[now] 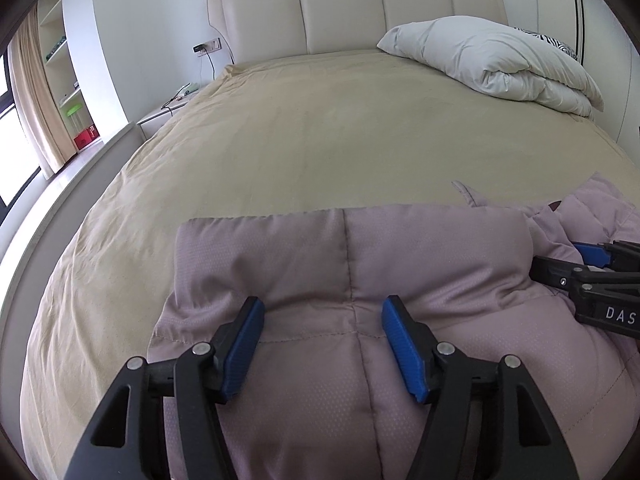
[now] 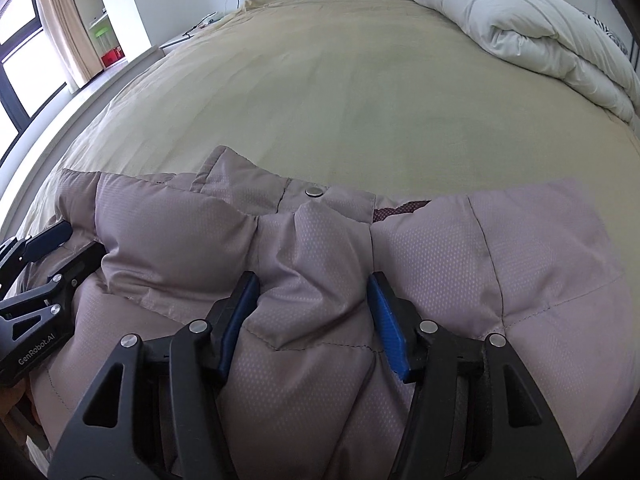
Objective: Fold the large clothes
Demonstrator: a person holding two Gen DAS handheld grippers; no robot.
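**Pressing into a padded jacket at the foot of the bed**

Spreading wide, the left gripper (image 1: pixel 323 314) has its blue pads apart and sunk against the quilted mauve jacket (image 1: pixel 352 272), with puffed fabric bulging between them but not pinched. Beside it the right gripper (image 2: pixel 311 292) stands likewise wide, its pads flanking a raised fold of the same jacket. A metal snap button (image 2: pixel 314 191) shows on the collar just beyond. The jacket lies bunched at the near edge of the tan bedspread (image 1: pixel 320 128). Farther off, a folded white duvet (image 1: pixel 496 60) rests against the cream headboard (image 1: pixel 340 12).
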